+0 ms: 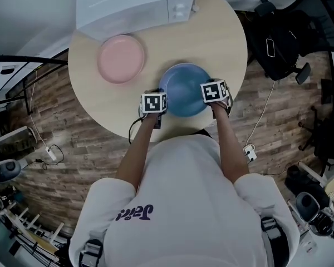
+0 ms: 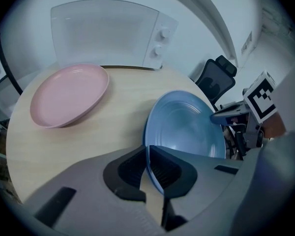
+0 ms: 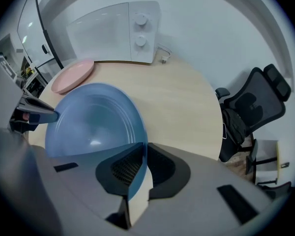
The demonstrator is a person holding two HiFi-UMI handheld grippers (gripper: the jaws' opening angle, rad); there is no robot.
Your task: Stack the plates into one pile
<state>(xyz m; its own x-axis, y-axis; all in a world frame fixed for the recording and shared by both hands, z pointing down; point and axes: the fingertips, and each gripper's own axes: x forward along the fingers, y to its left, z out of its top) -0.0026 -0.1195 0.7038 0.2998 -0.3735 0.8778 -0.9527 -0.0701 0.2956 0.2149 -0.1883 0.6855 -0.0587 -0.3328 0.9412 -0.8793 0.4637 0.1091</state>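
Holding round blue plastic plate (image 2: 187, 127) by its rim, clenched in left tool (image 2: 150, 168) and right tool (image 3: 140, 168); next, lower centred onto round pink plate (image 2: 69, 95).

A round wooden table (image 1: 222, 49) stands on plank flooring (image 1: 72, 149), a black office chair (image 1: 289, 32) beside it.

Head view: microwave (image 1: 133, 1) top cut off by upper edge; near table (image 1: 225, 43) edge hidden under person (image 1: 183, 204). Blue plate (image 1: 183, 90) rim hidden at both sides (marker cubes (image 1: 154, 102) cover it). Plate's near rim buried between jaws of left gripper (image 2: 148, 167) and right gripper (image 3: 142, 163).
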